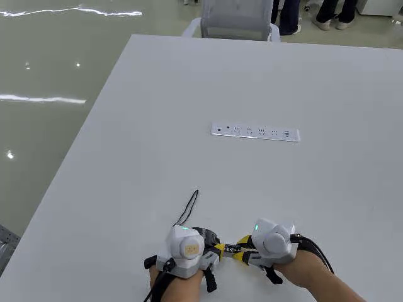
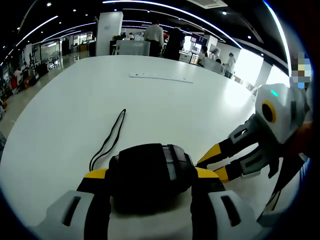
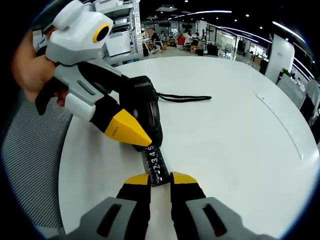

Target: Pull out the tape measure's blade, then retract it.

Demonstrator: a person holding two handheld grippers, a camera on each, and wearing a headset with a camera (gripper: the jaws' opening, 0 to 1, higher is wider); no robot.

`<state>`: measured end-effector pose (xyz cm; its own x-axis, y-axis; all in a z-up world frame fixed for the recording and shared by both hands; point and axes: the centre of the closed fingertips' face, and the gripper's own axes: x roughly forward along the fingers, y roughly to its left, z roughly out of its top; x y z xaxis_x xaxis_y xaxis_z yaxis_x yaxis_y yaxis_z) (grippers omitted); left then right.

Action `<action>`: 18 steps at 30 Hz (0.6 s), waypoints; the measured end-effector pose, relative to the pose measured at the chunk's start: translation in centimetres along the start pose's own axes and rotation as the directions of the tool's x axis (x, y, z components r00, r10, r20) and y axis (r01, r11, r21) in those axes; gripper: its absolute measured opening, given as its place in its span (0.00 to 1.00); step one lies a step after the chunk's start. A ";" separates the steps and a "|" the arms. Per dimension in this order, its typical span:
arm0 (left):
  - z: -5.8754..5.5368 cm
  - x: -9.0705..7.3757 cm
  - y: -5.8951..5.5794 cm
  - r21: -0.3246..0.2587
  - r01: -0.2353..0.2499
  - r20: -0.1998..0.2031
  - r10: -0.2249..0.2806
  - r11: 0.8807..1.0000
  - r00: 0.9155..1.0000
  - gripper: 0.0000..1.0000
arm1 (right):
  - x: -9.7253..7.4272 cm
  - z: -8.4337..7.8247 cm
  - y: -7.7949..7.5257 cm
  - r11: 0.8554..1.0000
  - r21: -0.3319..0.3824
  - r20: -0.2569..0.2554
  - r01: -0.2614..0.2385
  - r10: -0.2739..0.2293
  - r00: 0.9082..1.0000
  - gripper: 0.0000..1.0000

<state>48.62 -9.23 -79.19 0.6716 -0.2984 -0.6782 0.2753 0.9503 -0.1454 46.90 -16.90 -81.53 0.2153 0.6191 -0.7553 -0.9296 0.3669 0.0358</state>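
While we hold both grippers low at the near edge of the white table (image 1: 157, 126), the tape measure (image 2: 147, 167) sits there between them, its black case resting on the tabletop. Our left gripper (image 2: 150, 182) has its yellow-tipped jaws clamped against the two sides of the case, which bulges up between them in the left gripper view. Our right gripper (image 3: 160, 181) faces it from the other side with its jaws pinched on the tip of the blade (image 3: 154, 162). Only a short length of blade is out, dark with white numerals 2 to 5 on it, running from the mouth of the case to those jaws.

From the head view we see the left gripper (image 1: 211, 248) and right gripper (image 1: 242, 253) nearly tip to tip, with the tape measure (image 1: 204, 238) just between. A thin black strap (image 1: 187, 211) trails away from the case across the table, lying in a loose loop. Farther up the table, well apart from our hands, a white power strip (image 1: 255, 132) lies flat. A grey chair (image 1: 236, 19) stands at the far edge of the table.
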 end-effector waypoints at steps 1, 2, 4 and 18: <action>0.0 0.0 0.0 -0.001 0.000 0.000 0.000 1.000 1.000 0.62 | 0.0 0.0 0.0 1.000 0.001 0.001 -0.001 0.001 1.000 0.13; 0.0 0.0 0.0 0.001 0.001 0.001 -0.001 1.000 1.000 0.62 | 0.1 0.0 0.0 1.000 0.000 0.002 -0.001 0.001 1.000 0.13; 0.0 0.0 0.0 0.000 0.002 0.001 -0.002 1.000 1.000 0.62 | 0.2 0.1 0.0 1.000 0.000 0.004 -0.001 0.001 1.000 0.13; 0.0 0.0 0.0 -0.007 0.008 -0.001 -0.008 1.000 1.000 0.62 | 0.6 0.8 0.3 1.000 -0.009 0.011 -0.007 0.007 1.000 0.13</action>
<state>48.62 -9.19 -79.24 0.6687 -0.3058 -0.6777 0.2760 0.9485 -0.1556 47.02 -15.87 -81.47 0.2119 0.6293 -0.7477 -0.9337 0.3562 0.0351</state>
